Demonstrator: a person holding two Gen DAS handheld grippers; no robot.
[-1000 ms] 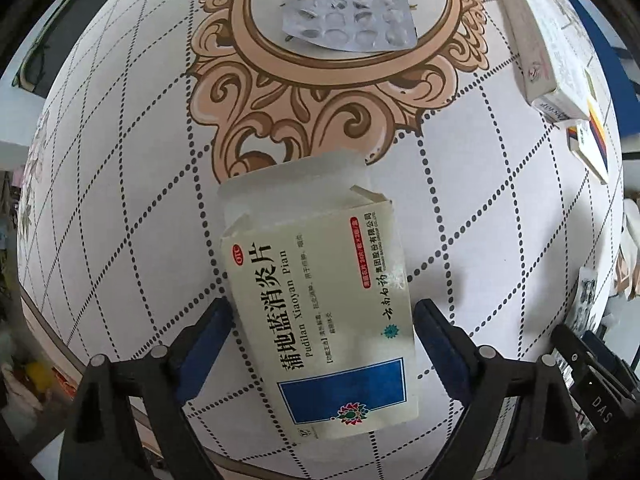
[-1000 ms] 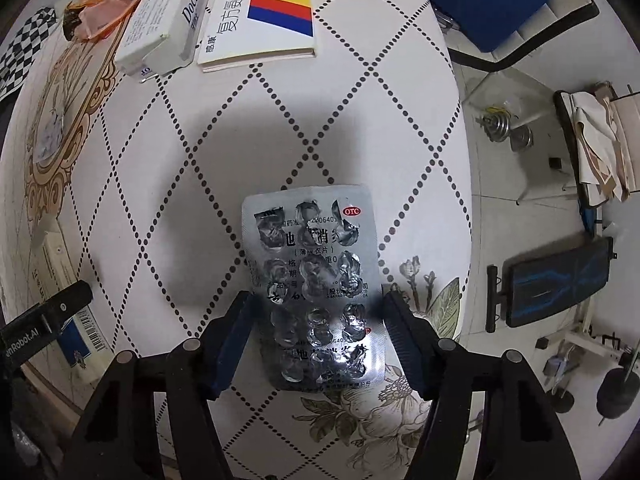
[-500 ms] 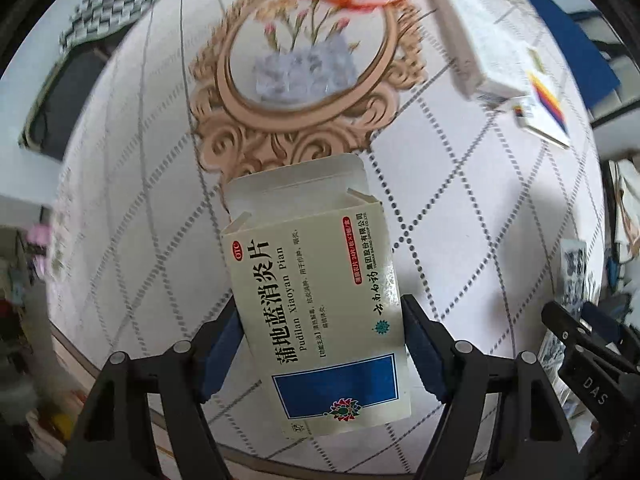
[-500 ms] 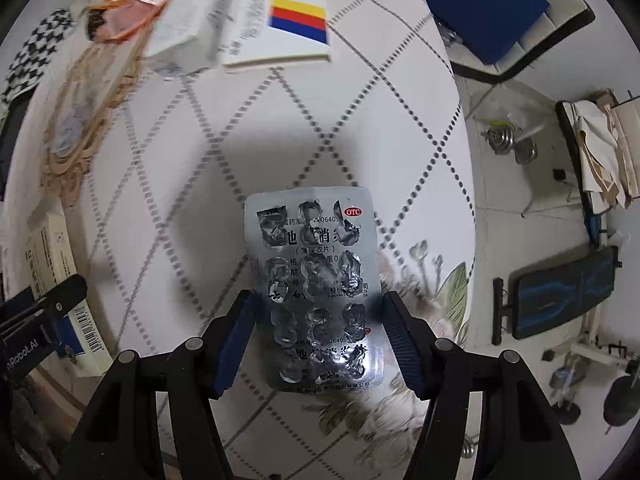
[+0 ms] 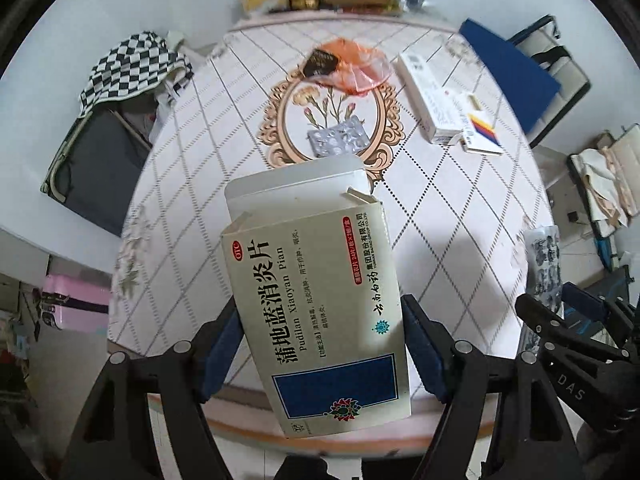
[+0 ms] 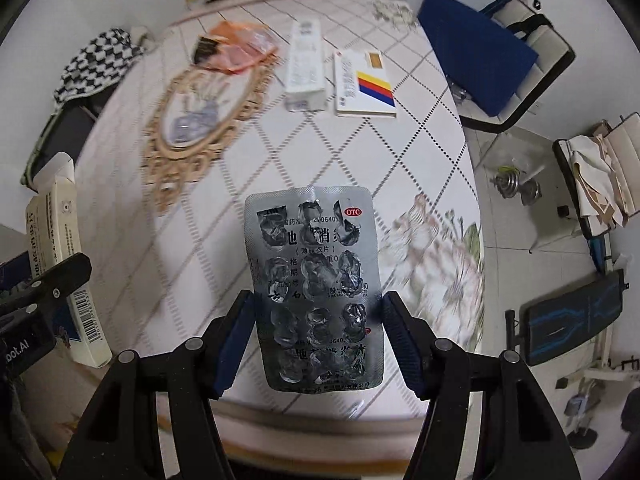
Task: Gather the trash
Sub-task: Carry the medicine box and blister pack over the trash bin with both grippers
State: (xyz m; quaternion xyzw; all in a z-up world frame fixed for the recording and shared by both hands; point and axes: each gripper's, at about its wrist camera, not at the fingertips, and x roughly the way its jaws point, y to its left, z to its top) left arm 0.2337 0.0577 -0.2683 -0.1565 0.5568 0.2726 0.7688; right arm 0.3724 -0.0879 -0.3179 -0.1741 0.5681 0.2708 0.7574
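Left wrist: your left gripper (image 5: 322, 344) is clamped across the empty medicine box (image 5: 320, 304), light, crushable, so squeeze gently. Right gripper (image 6: 318, 338) pinches the flimsy blister pack (image 6: 316, 292) by its edges.

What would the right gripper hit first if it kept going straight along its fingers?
Apart from the blister pack clamped in the right gripper, probably the tablecloth near the table's front edge; depth is unclear.

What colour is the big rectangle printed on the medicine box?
Dark blue, on the cream medicine box; it shows best in the left wrist view.
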